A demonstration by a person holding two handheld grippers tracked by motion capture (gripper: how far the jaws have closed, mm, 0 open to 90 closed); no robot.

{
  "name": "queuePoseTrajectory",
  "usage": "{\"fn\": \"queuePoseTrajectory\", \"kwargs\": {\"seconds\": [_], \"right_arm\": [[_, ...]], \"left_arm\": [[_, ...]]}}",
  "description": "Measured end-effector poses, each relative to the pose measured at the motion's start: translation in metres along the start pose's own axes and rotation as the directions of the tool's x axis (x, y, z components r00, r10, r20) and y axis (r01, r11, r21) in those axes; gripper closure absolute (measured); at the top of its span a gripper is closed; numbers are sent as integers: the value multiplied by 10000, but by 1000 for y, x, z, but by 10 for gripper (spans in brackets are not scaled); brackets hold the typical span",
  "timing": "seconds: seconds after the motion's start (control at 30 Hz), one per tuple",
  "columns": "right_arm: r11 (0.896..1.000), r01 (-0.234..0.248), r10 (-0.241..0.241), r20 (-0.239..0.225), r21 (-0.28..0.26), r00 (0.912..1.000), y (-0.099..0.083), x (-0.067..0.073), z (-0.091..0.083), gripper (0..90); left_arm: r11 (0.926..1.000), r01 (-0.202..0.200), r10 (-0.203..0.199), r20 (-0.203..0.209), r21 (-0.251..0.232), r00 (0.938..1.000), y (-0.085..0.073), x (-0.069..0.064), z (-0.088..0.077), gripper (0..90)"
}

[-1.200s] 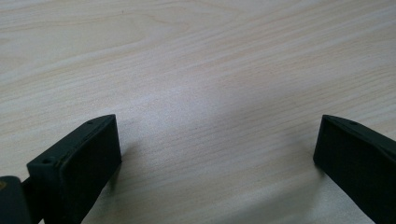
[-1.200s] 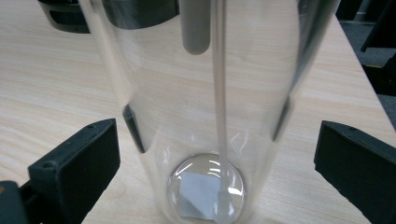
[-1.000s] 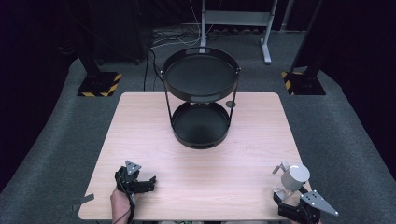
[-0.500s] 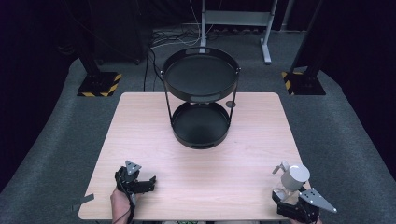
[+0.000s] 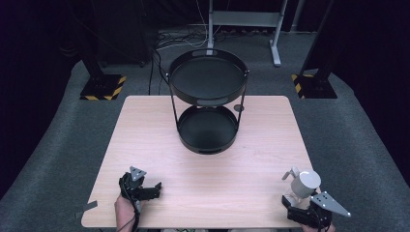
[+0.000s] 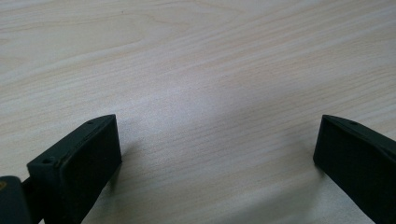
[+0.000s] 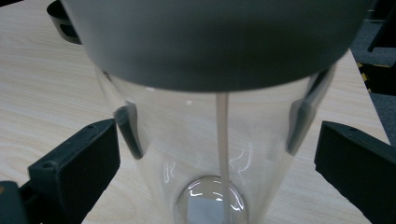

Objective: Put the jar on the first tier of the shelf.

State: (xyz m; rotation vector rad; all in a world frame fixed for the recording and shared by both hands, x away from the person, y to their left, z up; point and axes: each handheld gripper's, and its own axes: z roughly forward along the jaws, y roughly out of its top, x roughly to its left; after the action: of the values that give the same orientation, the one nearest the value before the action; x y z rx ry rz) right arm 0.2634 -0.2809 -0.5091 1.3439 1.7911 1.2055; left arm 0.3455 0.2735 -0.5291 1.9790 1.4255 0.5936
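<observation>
Straddling the bottle (image 7: 205,140), right gripper (image 7: 217,168) hides its base

Clearance around the two-tier stand (image 5: 208,108)
Stand is occupying the table's (image 5: 145,145) far centre; bare wood is lying open left, right and nearer of the stand.

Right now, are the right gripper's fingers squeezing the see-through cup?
No, the right gripper has its fingers spread wide, with gaps on both sides of the clear cup.

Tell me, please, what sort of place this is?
Probably a lab or recording studio: black curtains surround a lone wooden table, stand bases with yellow-black hazard stripes sit on grey carpet, and cables trail across the floor.
</observation>
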Motion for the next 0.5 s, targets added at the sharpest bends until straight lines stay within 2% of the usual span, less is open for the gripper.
{"fn": "queuePoseTrajectory", "kwargs": {"seconds": [0.23, 0.5], "right_arm": [[9999, 6, -7, -35, -161, 10000, 6, 0, -4, 0], [9996, 122, -123, -21, -255, 9999, 13, 2, -1, 0]], "left_arm": [[10000, -16, 16, -30, -25, 10000, 0, 0, 0, 4], [10000, -43, 43, -76, -55, 10000, 0, -1, 0, 4]]}}
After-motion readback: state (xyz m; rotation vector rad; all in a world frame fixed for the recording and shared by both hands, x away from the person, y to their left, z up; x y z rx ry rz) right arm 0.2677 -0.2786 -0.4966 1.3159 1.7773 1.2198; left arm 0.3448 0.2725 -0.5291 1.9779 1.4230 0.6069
